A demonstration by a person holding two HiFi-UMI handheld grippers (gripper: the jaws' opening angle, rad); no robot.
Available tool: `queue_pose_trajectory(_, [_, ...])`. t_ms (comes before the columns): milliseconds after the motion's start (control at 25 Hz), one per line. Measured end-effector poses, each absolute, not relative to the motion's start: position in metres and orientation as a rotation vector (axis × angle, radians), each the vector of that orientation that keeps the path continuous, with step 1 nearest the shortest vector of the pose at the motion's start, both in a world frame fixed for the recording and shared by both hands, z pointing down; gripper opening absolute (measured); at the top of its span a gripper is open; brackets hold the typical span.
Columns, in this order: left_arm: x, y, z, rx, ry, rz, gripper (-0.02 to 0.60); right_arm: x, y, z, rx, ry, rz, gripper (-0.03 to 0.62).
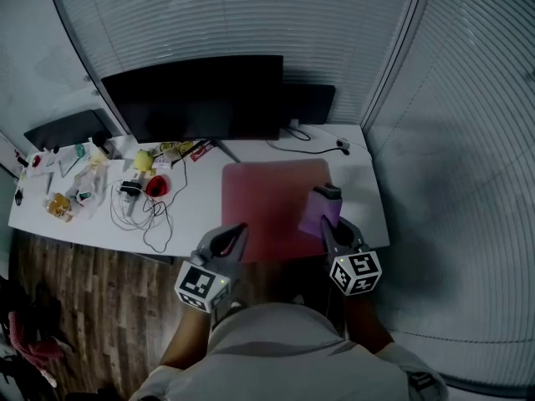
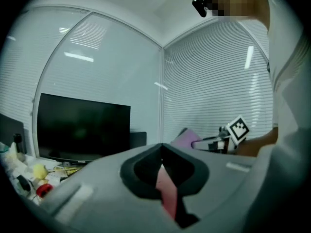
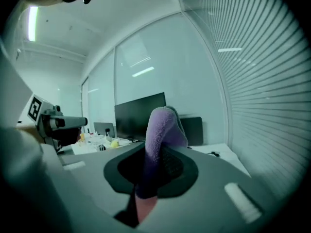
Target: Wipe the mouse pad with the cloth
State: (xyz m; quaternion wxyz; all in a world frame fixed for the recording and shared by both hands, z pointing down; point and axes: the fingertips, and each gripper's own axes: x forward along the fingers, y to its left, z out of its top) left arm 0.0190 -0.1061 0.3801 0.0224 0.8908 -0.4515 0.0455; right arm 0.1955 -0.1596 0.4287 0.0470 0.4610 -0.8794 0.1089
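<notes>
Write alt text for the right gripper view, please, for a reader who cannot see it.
The right gripper is shut on a purple cloth, which sticks up from between its jaws. Behind are a dark monitor on a white desk and slatted blinds at right.

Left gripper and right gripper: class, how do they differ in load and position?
The right gripper is shut on the purple cloth, which stands up out of it; the left gripper is shut on nothing. The right gripper sits over the right side of the pink mouse pad, the left gripper at its near left corner. Both carry a marker cube and point towards the monitor.
</notes>
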Motion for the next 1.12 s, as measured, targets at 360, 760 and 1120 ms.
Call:
queue_pose_trajectory(360, [-0.034, -0.106, 0.379, 2.717, -1.459, 0.111, 0.003, 0.120, -0.158, 0.400, 1.256, -2.746, 0.206, 0.043])
queue_pose_trajectory(760, [-0.044, -0.116, 0.372, 2.722, -1.451, 0.076, 0.003, 0.103, -0.164, 0.399, 1.193, -2.764, 0.228, 0.043])
queue_pose_trajectory(1120, [-0.029, -0.116, 0.369, 2.721, -1.438, 0.067, 0.003, 0.107, -0.163, 0.402, 1.191, -2.778, 0.289, 0.044])
